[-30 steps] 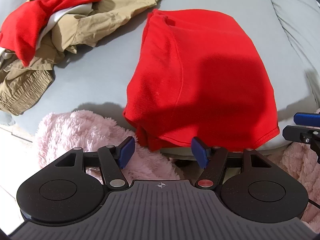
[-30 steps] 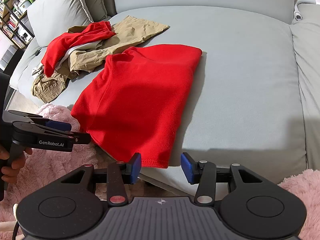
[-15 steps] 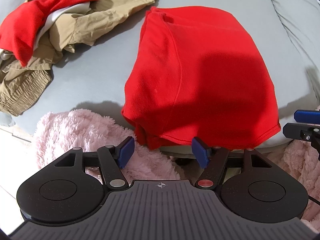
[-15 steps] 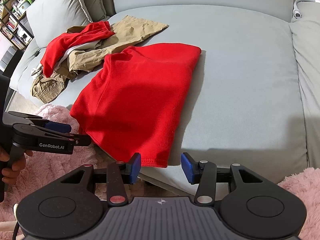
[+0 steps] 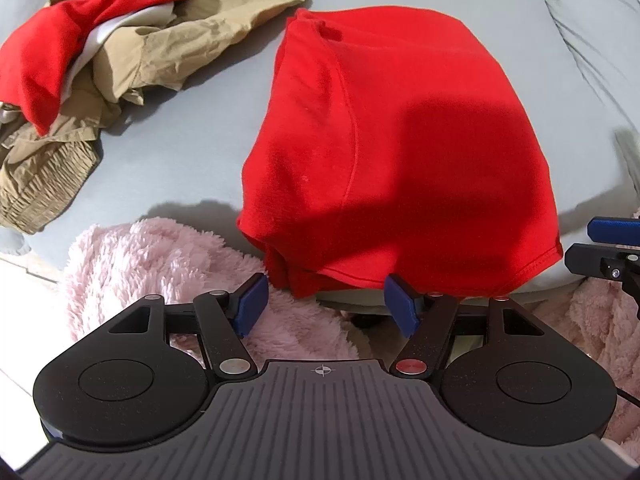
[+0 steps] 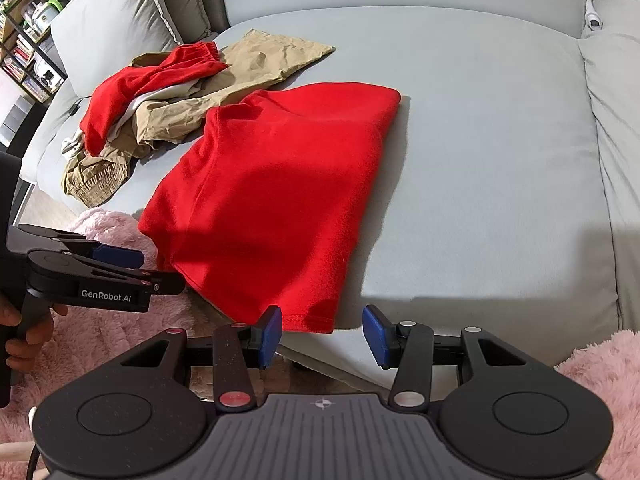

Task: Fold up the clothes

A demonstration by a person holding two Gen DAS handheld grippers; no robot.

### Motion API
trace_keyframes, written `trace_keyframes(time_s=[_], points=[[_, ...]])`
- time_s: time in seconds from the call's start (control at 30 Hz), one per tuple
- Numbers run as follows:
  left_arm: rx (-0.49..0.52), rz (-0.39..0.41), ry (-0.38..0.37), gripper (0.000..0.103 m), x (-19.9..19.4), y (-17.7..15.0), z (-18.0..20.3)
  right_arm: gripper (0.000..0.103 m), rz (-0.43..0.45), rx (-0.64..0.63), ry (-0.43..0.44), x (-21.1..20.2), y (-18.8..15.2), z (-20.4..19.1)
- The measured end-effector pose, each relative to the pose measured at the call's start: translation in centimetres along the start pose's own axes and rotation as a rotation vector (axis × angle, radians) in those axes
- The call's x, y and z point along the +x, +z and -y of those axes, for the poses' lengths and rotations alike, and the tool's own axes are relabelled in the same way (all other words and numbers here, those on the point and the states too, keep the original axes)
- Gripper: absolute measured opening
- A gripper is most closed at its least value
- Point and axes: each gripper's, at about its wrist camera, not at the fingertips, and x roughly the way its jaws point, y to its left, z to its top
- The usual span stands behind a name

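Note:
A red garment lies folded lengthwise on the grey sofa seat, its hem hanging over the front edge; it also shows in the right wrist view. My left gripper is open and empty just below the hem's left part. My right gripper is open and empty at the hem's right corner. The left gripper also appears at the left of the right wrist view, and the right gripper at the right edge of the left wrist view.
A pile of tan clothes with another red garment lies at the sofa's left. A pink fluffy rug covers the floor below. A grey cushion and shelves stand at far left.
Both grippers have edged slightly closer to the red garment's hem. Both stay open; the garment has not moved.

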Motion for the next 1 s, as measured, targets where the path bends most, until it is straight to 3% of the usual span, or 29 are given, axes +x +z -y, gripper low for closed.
trace_keyframes(time_s=[0.47,0.67,0.77,1.0], points=[[0.008,0.012,-0.010,0.070,-0.1,0.1,-0.4,0.047,0.016,0.005,0.001,0.0,0.1,-0.1],[-0.045,0.093,-0.029,0.073,-1.7,1.1,-3.4,0.057,0.063,0.024,-0.003,-0.4,0.9,0.3],[-0.098,0.125,-0.028,0.078,-2.1,1.7,-5.5,0.069,0.097,0.060,0.002,-0.7,1.8,0.9],[-0.111,0.154,-0.161,0.082,-1.3,4.2,-7.1,0.072,0.125,0.201,0.034,0.3,4.1,3.0]])
